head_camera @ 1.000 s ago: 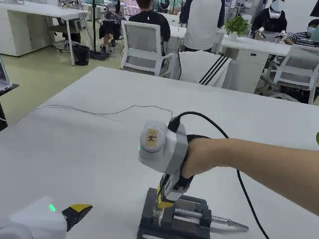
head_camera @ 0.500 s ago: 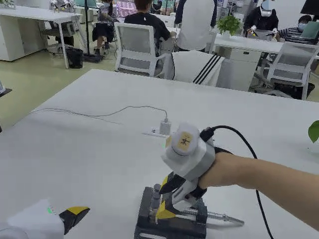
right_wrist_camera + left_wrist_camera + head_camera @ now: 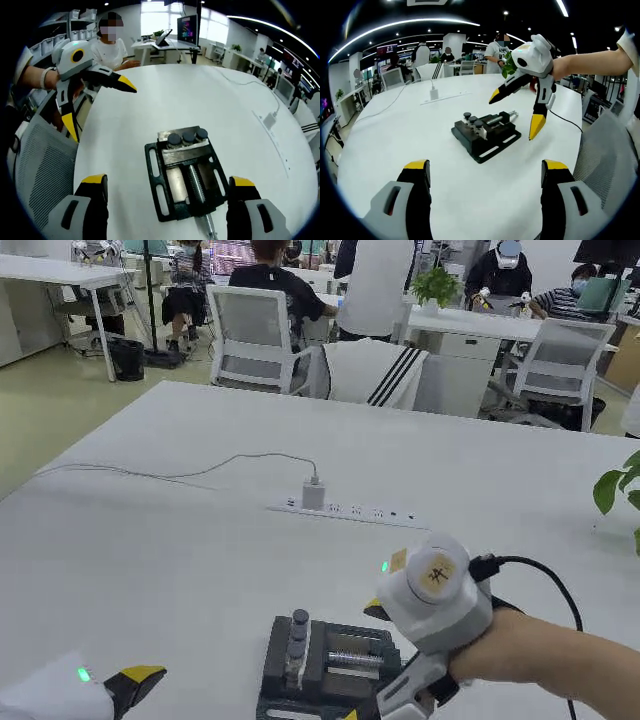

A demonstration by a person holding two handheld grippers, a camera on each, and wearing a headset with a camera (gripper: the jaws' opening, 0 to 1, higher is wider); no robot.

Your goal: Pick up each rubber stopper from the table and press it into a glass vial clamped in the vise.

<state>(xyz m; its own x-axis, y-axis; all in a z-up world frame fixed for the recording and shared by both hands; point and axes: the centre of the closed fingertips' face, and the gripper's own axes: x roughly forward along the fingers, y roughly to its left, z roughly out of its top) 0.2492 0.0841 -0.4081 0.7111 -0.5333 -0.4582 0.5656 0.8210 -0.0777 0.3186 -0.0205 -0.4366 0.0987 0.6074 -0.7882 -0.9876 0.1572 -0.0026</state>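
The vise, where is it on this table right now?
In the head view the vise sits bottom centre on the white table, nearer the person than the power strip, with the vials at its left end.

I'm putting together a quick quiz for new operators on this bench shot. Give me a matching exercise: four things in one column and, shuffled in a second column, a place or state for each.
Column one:
1. vise
2. power strip
3. plant
4. left gripper

Column two:
A. has a white charger plugged into it
B. open, holding nothing
C. clamps three dark-capped vials in a row
D. green leaves at the right edge of the head view

Pairs: 1-C, 2-A, 3-D, 4-B
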